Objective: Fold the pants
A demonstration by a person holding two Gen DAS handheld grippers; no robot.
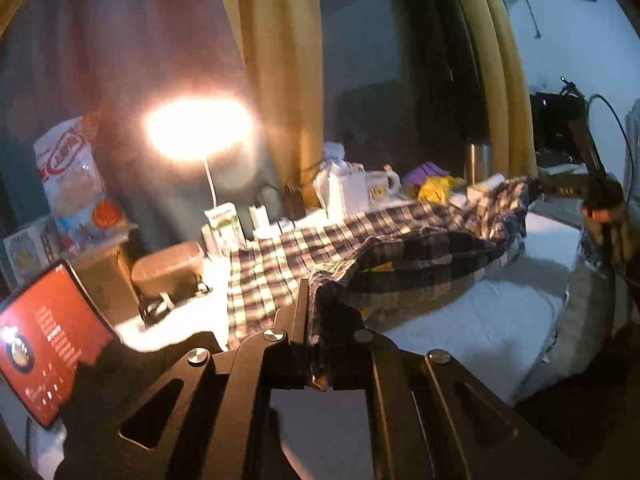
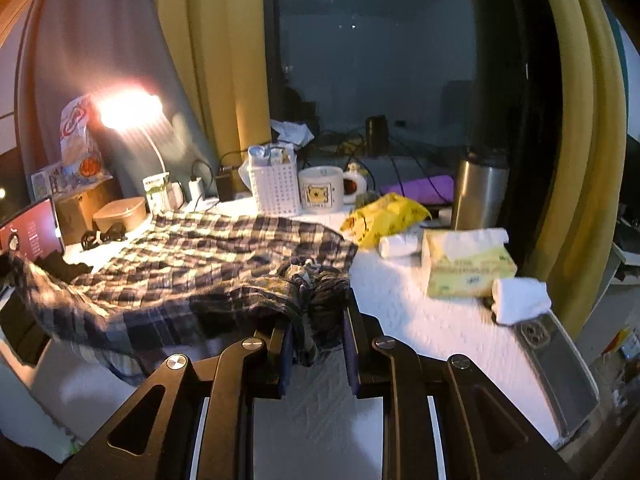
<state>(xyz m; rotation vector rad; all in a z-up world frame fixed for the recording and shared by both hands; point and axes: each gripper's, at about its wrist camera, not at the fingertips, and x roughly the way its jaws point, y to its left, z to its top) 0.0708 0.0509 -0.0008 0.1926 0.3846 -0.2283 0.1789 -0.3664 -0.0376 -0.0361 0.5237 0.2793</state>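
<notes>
- The plaid pants (image 1: 360,248) lie spread across the white table (image 1: 480,320) at mid-frame, one edge rising toward the lower centre.
- The left gripper (image 1: 320,312) is clamped tight on that raised edge; cloth hangs down between its jaws.
- In the right wrist view, the right gripper (image 2: 316,320) pinches a bunched fold of the pants at lower centre, jaws narrowly parted around it.

There was one pair of plaid pants (image 2: 192,264) and two grippers, left (image 1: 318,312) and right (image 2: 320,312). One lit lamp (image 2: 128,110), one white basket (image 2: 274,186), one mug (image 2: 320,192) and one steel flask (image 2: 478,192) stood at the back. Nearer lay one tissue pack (image 2: 468,264), one yellow bag (image 2: 384,216) and two white rolls (image 2: 400,246).
</notes>
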